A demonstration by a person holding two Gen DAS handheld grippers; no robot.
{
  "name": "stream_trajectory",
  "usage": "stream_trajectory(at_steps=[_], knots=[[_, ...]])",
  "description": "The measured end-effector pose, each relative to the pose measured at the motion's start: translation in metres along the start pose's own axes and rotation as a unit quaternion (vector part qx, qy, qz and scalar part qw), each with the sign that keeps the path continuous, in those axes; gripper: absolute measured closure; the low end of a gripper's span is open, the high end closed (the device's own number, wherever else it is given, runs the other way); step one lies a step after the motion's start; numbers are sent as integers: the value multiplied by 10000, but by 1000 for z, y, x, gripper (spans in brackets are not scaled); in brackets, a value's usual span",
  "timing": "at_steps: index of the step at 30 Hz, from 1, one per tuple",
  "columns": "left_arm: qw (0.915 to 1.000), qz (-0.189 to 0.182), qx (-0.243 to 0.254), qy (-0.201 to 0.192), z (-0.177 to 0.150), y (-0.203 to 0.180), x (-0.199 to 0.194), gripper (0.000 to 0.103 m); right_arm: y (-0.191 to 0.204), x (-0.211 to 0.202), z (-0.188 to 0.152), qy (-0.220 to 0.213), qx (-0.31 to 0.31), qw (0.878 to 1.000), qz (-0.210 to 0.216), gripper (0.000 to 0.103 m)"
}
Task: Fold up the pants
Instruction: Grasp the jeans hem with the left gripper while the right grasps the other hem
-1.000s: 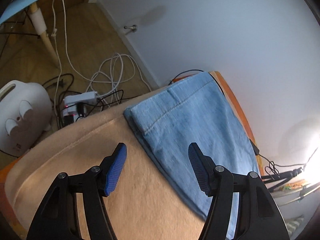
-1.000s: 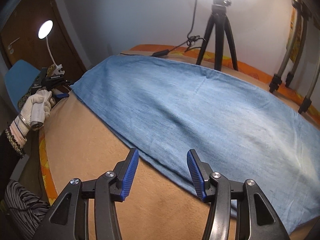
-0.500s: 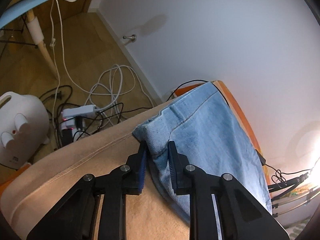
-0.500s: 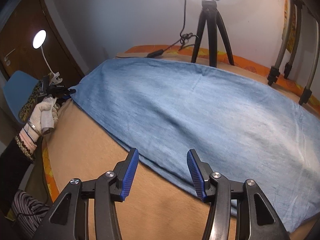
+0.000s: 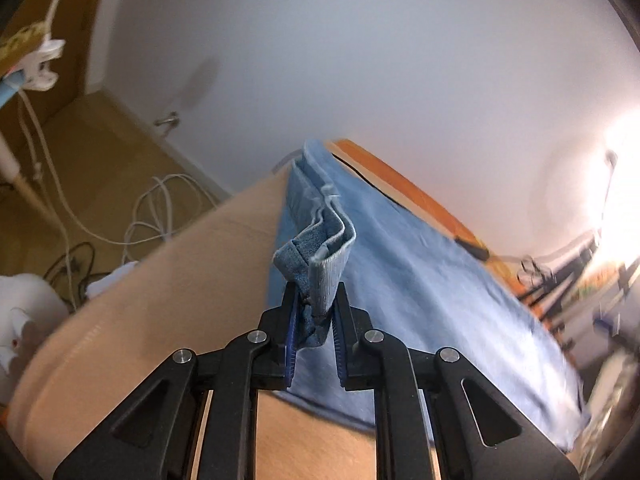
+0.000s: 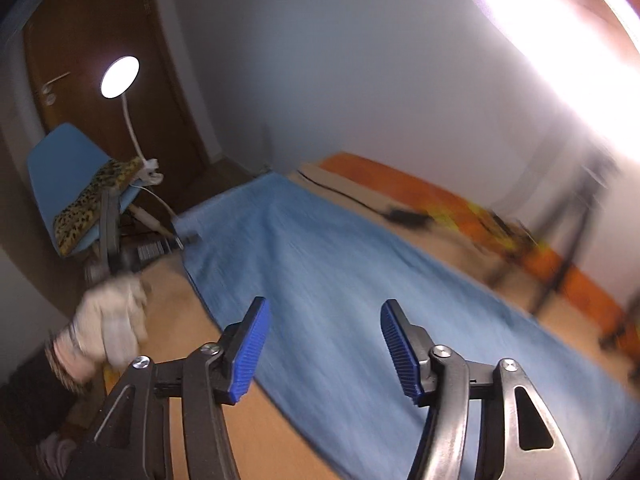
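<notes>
Light blue jeans (image 5: pixel 408 280) lie flat and folded lengthwise on a tan blanket (image 5: pixel 160 300). My left gripper (image 5: pixel 314 320) is shut on the hem corner of the jeans and holds it lifted off the blanket, the cuff bunched upright between the blue pads. In the right wrist view the jeans (image 6: pixel 340 272) stretch away across the blanket (image 6: pixel 272 432). My right gripper (image 6: pixel 324 348) is open and empty, above the near edge of the jeans. The gloved hand (image 6: pixel 112 320) that holds the left gripper shows at the left.
White cables (image 5: pixel 152 208) and a white heater (image 5: pixel 24 320) sit on the wood floor left of the bed. A blue chair (image 6: pixel 80 188) with a clip lamp (image 6: pixel 120 76) stands by the door. A tripod (image 6: pixel 560 232) and a bright light stand at the right, by the wall.
My left gripper, shut on the hem corner, has lifted it up off the blanket. My right gripper has swung and tilted, still open. Both views are blurred by motion.
</notes>
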State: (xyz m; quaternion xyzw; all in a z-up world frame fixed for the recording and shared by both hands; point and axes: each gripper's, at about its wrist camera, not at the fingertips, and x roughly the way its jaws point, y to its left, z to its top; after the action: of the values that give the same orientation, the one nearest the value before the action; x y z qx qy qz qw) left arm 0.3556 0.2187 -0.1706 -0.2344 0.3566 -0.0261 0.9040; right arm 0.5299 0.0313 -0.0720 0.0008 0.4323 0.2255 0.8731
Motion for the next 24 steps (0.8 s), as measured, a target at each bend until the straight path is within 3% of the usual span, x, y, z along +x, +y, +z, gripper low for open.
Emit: stream_trajectory(at_steps=[7, 14, 19, 24], knots=[[9978, -97, 653, 106, -19, -26, 8, 90, 37, 85, 74, 292, -1, 9976, 633, 33], [9967, -206, 779, 32, -20, -31, 6, 90, 44, 191, 104, 995, 700, 9868, 1066, 31], [9963, -344, 792, -14, -22, -27, 1, 90, 36, 249, 112, 1238, 1252, 9793, 999, 31], [9908, -361, 1301, -87, -28, -42, -2, 90, 54, 275, 127, 1274, 1013, 9836, 780, 31]])
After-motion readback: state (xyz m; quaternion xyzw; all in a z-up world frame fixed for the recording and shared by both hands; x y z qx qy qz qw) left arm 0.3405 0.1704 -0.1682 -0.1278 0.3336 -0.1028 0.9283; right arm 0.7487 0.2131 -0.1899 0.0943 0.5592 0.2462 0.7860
